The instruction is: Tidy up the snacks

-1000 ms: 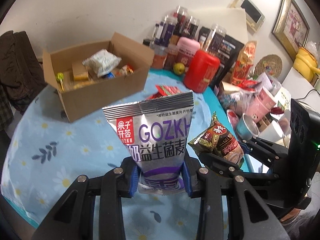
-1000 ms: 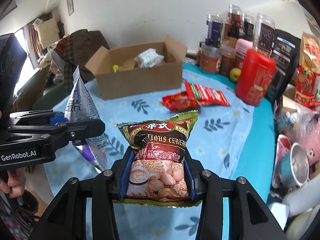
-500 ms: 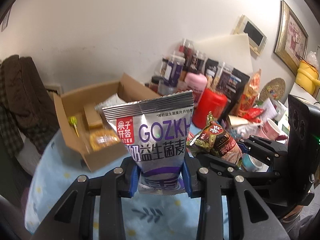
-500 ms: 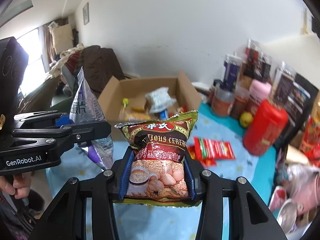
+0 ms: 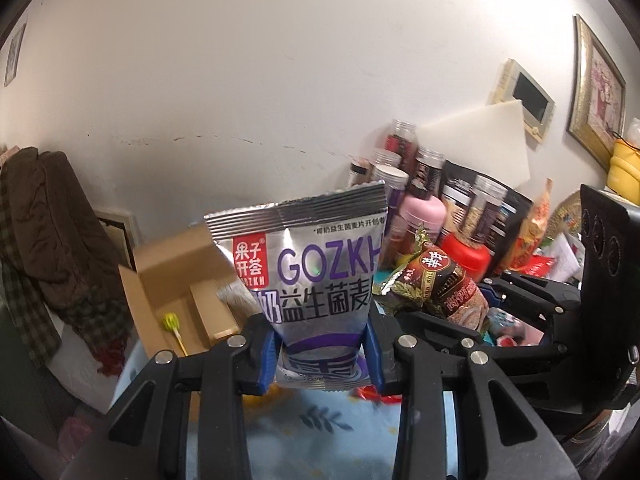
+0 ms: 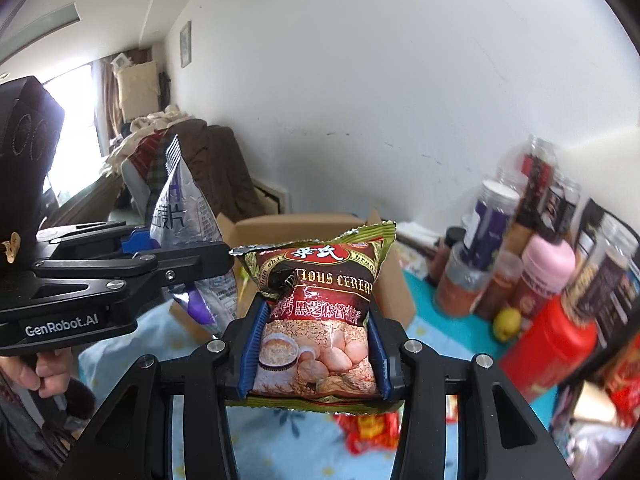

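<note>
Above blue tablecloth, fingers clamp silver packet.

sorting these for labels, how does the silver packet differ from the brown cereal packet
The silver packet is silver and purple, lettered GOZKH, in the left gripper. The brown cereal packet is dark red-brown with green edging, in the right gripper. Both are upright sealed pouches, clamped near the bottom.

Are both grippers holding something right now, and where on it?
Yes. The left gripper pinches the silver GOZKH packet near its bottom; the right gripper clamps the cereal packet across its lower half.
</note>
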A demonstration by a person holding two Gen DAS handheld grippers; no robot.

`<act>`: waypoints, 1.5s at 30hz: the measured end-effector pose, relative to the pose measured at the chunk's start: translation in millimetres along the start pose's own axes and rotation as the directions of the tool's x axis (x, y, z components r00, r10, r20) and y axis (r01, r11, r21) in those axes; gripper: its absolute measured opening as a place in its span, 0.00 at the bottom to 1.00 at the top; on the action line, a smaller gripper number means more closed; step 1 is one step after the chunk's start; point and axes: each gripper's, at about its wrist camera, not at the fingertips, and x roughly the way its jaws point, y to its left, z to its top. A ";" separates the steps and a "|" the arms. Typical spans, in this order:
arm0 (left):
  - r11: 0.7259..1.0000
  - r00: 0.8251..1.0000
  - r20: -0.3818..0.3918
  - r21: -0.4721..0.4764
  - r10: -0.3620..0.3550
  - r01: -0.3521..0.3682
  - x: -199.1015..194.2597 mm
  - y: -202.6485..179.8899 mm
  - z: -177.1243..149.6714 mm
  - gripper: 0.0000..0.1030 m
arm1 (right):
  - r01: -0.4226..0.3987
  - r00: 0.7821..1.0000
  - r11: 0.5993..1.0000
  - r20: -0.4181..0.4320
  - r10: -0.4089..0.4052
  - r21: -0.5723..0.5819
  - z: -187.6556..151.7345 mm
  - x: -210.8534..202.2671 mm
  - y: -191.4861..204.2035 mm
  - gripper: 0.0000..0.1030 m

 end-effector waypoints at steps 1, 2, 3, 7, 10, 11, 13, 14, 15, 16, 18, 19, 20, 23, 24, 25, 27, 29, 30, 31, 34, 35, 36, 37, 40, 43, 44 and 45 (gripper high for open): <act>1.000 1.000 0.001 0.003 0.007 -0.007 4.3 3.4 3.8 0.34 | 0.000 1.000 1.000 0.002 0.000 -0.003 3.3 3.8 -0.9 0.43; 1.000 1.000 0.002 0.007 0.013 -0.013 8.9 7.4 7.8 0.34 | -0.002 1.000 1.000 0.004 0.002 -0.009 7.8 9.8 -1.8 0.43; 1.000 1.000 0.002 0.010 0.018 -0.018 14.0 11.1 12.2 0.34 | -0.005 1.000 1.000 0.007 0.005 -0.014 11.7 15.5 -2.3 0.43; 0.999 0.999 -0.001 0.017 0.038 -0.038 33.7 28.5 26.4 0.34 | -0.015 1.000 1.000 0.015 0.016 -0.027 27.8 40.3 -4.6 0.43; 0.998 0.998 -0.002 0.021 0.059 -0.059 48.0 41.1 34.2 0.34 | -0.025 0.999 0.999 0.019 0.025 -0.037 39.2 62.4 -6.0 0.43; 0.998 0.998 -0.005 0.020 0.068 -0.067 54.6 46.9 37.3 0.34 | -0.027 0.999 0.999 0.018 0.028 -0.039 41.3 68.4 -7.2 0.43; 0.997 0.997 -0.008 0.021 0.079 -0.079 63.3 55.3 40.5 0.34 | -0.036 0.999 0.999 0.011 0.037 -0.040 46.7 84.3 -8.1 0.43; 0.996 0.996 -0.012 0.021 0.088 -0.088 68.6 59.8 41.9 0.34 | -0.041 0.999 0.998 0.008 0.041 -0.041 48.5 90.3 -9.3 0.43; 0.995 0.995 -0.018 0.022 0.096 -0.095 74.1 64.3 43.3 0.34 | -0.046 0.999 0.998 0.004 0.046 -0.043 50.3 96.5 -8.7 0.43; 0.994 0.994 -0.023 0.024 0.103 -0.102 79.7 66.9 44.4 0.34 | -0.050 0.999 0.998 -0.001 0.050 -0.042 51.3 103.6 -9.0 0.43; 0.993 0.993 -0.037 0.025 0.116 -0.115 89.5 74.3 44.0 0.34 | -0.057 0.998 0.997 -0.019 0.056 -0.043 52.1 118.2 -10.4 0.43; 0.993 0.992 -0.047 0.022 0.118 -0.117 94.7 77.9 43.8 0.34 | -0.058 0.998 0.997 -0.026 0.057 -0.042 51.9 123.4 -12.1 0.43; 0.993 0.991 -0.061 0.015 0.119 -0.118 100.4 82.3 43.2 0.34 | -0.060 0.998 0.997 -0.038 0.059 -0.042 51.5 129.3 -12.5 0.43; 0.993 0.987 -0.109 -0.005 0.119 -0.120 118.1 95.0 39.3 0.34 | -0.073 0.995 0.997 -0.077 0.070 -0.038 49.8 148.3 -12.9 0.43; 0.993 0.986 -0.120 -0.009 0.118 -0.120 122.6 96.8 37.9 0.34 | -0.076 0.993 0.996 -0.089 0.072 -0.038 48.3 153.1 -13.2 0.43; 0.992 0.984 -0.134 -0.012 0.120 -0.123 127.4 98.9 36.0 0.34 | -0.077 0.992 0.996 -0.100 0.073 -0.037 47.2 158.7 -13.5 0.43; 0.991 0.978 -0.163 -0.015 0.128 -0.132 137.2 102.9 31.4 0.34 | -0.078 0.990 0.996 -0.123 0.073 -0.035 45.0 169.9 -13.1 0.43; 0.990 0.973 -0.187 -0.019 0.136 -0.142 144.2 106.6 27.2 0.34 | -0.083 0.986 0.996 -0.145 0.078 -0.027 42.0 178.0 -13.6 0.43; 0.989 0.970 -0.202 -0.022 0.138 -0.146 148.6 108.6 24.9 0.34 | -0.085 0.984 0.996 -0.157 0.080 -0.023 40.4 182.9 -13.7 0.43; 0.989 0.967 -0.213 -0.025 0.139 -0.148 151.6 110.0 23.4 0.34 | -0.085 0.983 0.996 -0.166 0.080 -0.022 39.4 187.1 -14.3 0.43; 0.987 0.955 -0.256 -0.026 0.149 -0.161 161.9 113.2 18.9 0.34 | -0.079 0.978 0.997 -0.194 0.074 -0.018 35.9 199.2 -15.3 0.43; 0.986 0.950 -0.271 -0.023 0.153 -0.165 164.7 113.8 17.8 0.34 | -0.078 0.976 0.997 -0.205 0.073 -0.018 35.2 203.1 -15.7 0.43; 0.985 0.947 -0.281 -0.024 0.158 -0.171 166.8 114.8 16.6 0.34 | -0.077 0.974 0.997 -0.216 0.071 -0.018 34.0 206.8 -15.7 0.44; 0.984 0.945 -0.286 -0.025 0.162 -0.176 168.5 114.7 15.8 0.34 | -0.075 0.973 0.997 -0.222 0.069 -0.018 33.2 209.3 -16.0 0.44; 0.983 0.937 -0.307 -0.026 0.167 -0.183 172.5 115.6 14.7 0.34 | -0.075 0.967 0.997 -0.244 0.072 -0.002 31.1 216.2 -19.6 0.44; 0.980 0.926 -0.335 -0.031 0.175 -0.196 177.3 118.2 12.9 0.34 | -0.069 0.966 0.998 -0.250 0.069 0.007 30.9 219.5 -23.5 0.45; 0.978 0.920 -0.347 -0.030 0.181 -0.204 179.7 118.6 12.5 0.34 | -0.065 0.965 0.998 -0.254 0.063 0.000 31.3 219.9 -23.3 0.47; 0.977 0.913 -0.362 -0.027 0.189 -0.213 182.5 118.7 11.7 0.34 | -0.060 0.965 0.998 -0.258 0.057 -0.005 31.9 219.8 -23.3 0.48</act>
